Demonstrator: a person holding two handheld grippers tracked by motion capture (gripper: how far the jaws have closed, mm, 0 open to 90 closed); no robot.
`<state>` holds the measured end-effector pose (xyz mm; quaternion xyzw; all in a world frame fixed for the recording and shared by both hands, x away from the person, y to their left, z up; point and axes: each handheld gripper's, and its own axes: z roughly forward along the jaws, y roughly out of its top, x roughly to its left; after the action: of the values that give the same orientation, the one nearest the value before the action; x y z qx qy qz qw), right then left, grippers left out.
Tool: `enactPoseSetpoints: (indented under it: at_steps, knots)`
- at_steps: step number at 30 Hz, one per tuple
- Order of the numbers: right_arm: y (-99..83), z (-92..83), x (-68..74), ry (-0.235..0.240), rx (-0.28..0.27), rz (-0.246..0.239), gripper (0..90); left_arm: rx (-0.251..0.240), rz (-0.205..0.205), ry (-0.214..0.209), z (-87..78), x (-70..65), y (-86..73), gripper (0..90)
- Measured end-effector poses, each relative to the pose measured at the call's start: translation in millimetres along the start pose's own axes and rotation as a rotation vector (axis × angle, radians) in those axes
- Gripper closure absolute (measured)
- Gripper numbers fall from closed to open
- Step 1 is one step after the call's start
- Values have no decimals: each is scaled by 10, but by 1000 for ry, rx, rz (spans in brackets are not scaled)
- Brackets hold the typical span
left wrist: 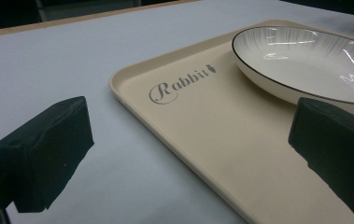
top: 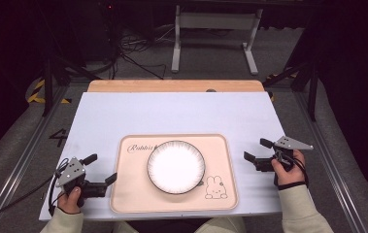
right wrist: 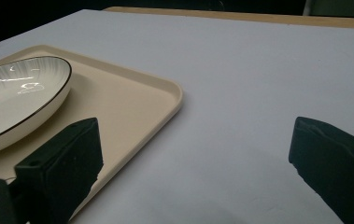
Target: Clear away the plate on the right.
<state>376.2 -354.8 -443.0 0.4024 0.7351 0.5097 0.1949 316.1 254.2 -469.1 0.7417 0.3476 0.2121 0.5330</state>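
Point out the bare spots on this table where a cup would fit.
The far stretch of the white table, between the tray and the wooden edge, is bare. Narrow strips flank the tray, but the left gripper and right gripper sit there. The plate crowds the tray's middle.

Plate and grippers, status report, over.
Left gripper open, at tray's left edge. Right gripper open, off tray's right side. Plate empty, mid-tray, untouched. Nothing in the way.
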Motion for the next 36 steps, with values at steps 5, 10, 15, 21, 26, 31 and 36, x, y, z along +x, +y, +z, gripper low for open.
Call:
enactPoseSetpoints:
  at_steps: [5, 10, 15, 21, 26, 31, 36]
  knots:
    - [-41, -10, -13, -5, 14, 9, 23, 0, -1, 0, 1, 0, 0, 4]
    - [-66, -14, -5, -6, 43, 5, 23, 0, 0, 0, 1, -1, 0, 4]
    - [-73, -22, 5, -6, 85, -18, 23, 0, 1, -1, 0, 0, 0, 3]
    - [-105, -1, 7, -19, 109, -31, 23, 0, 1, -2, 0, -1, 0, 4]
    - [-106, 6, 17, -20, 114, -39, 24, 0, 2, -4, 1, -1, 0, 3]
    - [-109, 9, 26, -14, 119, -51, 23, -1, 1, -5, -1, 2, -1, 4]
    - [-111, 16, 43, -8, 123, -74, 23, -2, 0, -7, -1, 2, -1, 3]
